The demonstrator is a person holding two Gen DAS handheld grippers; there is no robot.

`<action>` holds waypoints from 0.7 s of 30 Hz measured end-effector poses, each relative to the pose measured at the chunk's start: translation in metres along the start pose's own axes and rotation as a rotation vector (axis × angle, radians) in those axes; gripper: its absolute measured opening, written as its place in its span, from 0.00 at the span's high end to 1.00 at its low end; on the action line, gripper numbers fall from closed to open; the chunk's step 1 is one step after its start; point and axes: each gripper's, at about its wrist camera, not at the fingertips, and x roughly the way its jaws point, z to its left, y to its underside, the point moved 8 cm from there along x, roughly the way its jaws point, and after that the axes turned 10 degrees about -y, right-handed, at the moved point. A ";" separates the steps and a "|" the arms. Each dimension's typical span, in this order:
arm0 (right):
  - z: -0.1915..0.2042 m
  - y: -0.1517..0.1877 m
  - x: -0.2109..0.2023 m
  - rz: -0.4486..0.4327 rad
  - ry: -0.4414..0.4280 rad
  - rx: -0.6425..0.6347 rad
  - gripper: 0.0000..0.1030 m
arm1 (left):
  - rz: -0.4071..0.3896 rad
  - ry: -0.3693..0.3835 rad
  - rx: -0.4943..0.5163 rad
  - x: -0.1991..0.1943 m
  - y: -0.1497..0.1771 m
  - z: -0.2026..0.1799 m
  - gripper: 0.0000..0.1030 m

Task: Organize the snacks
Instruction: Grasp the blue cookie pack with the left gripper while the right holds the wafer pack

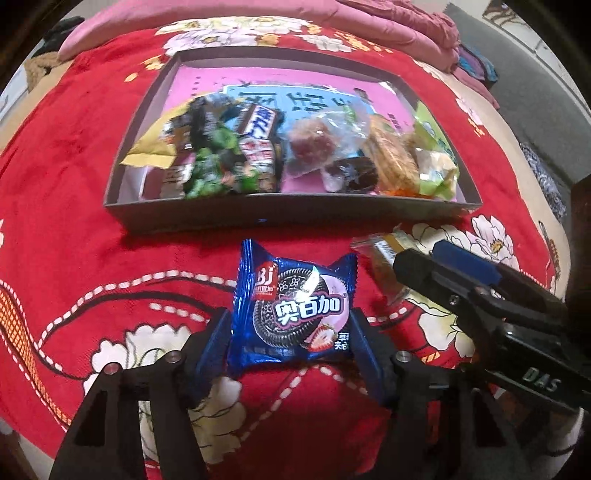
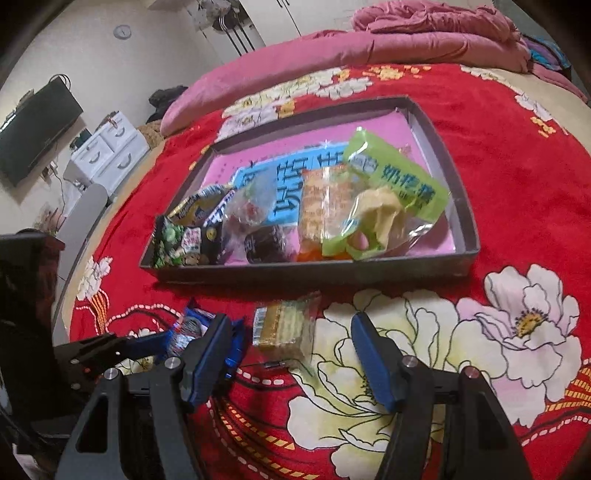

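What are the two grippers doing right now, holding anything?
Left gripper: closed on the blue cookie packet, which lies on the red blanket.
Right gripper: open, holding nothing; the clear-wrapped wafer pack lies between its fingers.

A bed [image 2: 498,155] is filling most of the room, wearing a red blanket [image 1: 74,229] with big white flowers. Pink quilts [image 2: 424,33] are lying bunched along its far edge. Beyond it, cream walls [image 2: 92,59] are carrying a round clock [image 2: 122,31] and a dark television [image 2: 35,129], with a white drawer chest [image 2: 107,151] standing beneath.
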 end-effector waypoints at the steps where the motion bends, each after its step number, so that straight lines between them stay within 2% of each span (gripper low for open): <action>1: 0.000 0.001 0.003 0.008 0.000 0.002 0.35 | 0.000 -0.001 -0.005 0.000 0.000 0.002 0.38; 9: 0.000 0.003 0.021 0.049 0.023 -0.019 0.37 | -0.007 -0.025 0.006 -0.002 0.000 0.013 0.39; 12: 0.003 0.005 0.028 0.071 0.068 -0.062 0.44 | -0.006 -0.023 0.002 -0.001 -0.001 0.015 0.39; 14: 0.009 0.003 0.031 0.072 0.086 -0.107 0.53 | -0.007 -0.023 0.003 0.000 -0.001 0.014 0.39; 15: 0.011 0.003 0.031 0.073 0.083 -0.120 0.62 | -0.007 -0.026 0.006 0.001 -0.002 0.013 0.39; 21: 0.014 0.003 0.024 0.051 0.085 -0.138 0.64 | 0.007 -0.020 0.005 0.006 -0.001 0.009 0.40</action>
